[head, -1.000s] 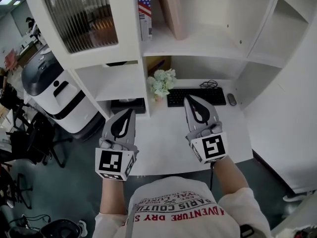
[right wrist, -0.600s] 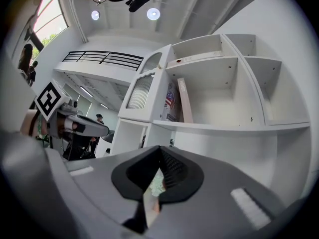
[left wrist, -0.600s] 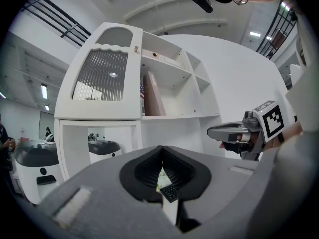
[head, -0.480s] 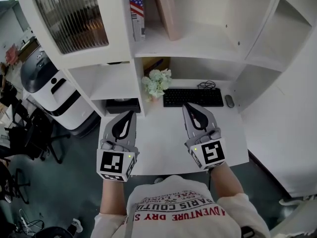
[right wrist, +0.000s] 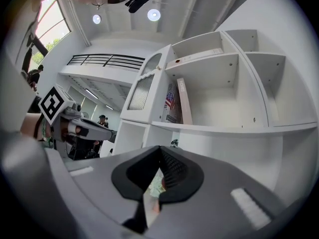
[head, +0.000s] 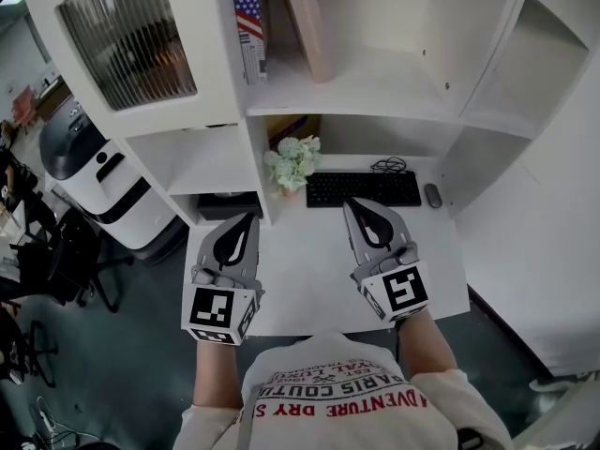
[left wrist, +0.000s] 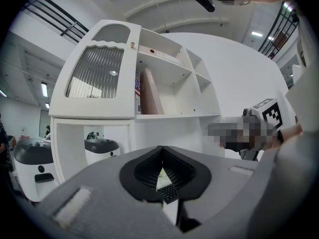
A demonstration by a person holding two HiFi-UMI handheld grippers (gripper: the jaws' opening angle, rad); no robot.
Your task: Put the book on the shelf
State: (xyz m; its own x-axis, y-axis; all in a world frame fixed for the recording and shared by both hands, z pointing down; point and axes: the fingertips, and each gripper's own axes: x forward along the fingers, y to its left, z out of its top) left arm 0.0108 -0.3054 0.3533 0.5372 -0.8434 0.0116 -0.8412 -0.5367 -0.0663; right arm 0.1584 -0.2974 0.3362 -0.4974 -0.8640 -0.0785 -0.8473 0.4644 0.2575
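Observation:
Two books stand on the white shelf: a flag-covered book upright and a pinkish-brown book leaning beside it. Both show in the left gripper view, the pinkish-brown book next to the flag-covered book, and the pinkish-brown book again in the right gripper view. My left gripper hovers over the desk's left front, shut and holding nothing. My right gripper is just short of the keyboard, shut and holding nothing. Neither touches a book. In their own views the left gripper and right gripper have jaws meeting at the tips.
On the white desk lie a black keyboard and a mouse, with a flower bunch by the shelf upright. A ribbed-glass cabinet door is upper left. A white and black machine and chairs stand on the floor at left.
Both grippers have drawn back a little from the shelf toward the desk's front edge. Both stay shut and empty. The books have not moved.

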